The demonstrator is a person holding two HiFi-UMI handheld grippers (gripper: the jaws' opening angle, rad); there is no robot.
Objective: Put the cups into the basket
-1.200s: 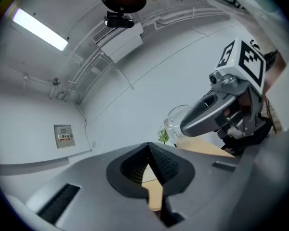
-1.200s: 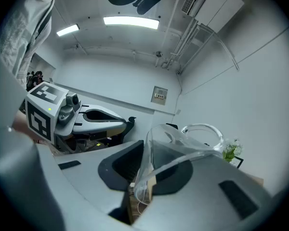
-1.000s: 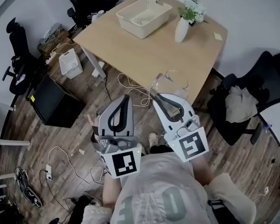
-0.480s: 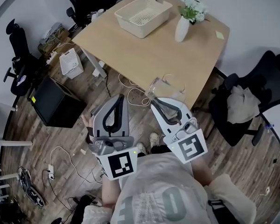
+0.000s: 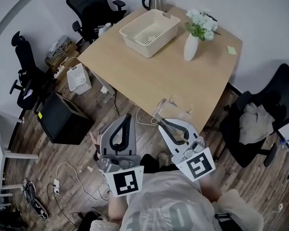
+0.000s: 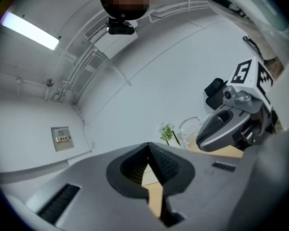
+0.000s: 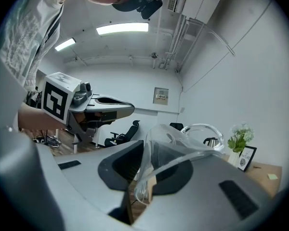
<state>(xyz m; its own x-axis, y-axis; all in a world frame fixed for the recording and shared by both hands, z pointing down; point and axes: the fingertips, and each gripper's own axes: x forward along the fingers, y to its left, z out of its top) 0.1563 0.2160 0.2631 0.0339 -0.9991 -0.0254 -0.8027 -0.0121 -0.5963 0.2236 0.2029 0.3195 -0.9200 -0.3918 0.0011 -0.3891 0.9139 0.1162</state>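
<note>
Nearing table (image 5: 149, 69), cup (image 5: 167, 109) still gripped

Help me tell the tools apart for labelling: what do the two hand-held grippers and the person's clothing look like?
Both the left hand-held gripper and right hand-held gripper have light grey shells, black-lined jaws and a white cube printed with black square markers. The person wears a pale shirt with large faded lettering.

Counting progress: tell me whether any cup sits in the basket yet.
No, the basket shows only its bare slotted floor in the head view.
</note>
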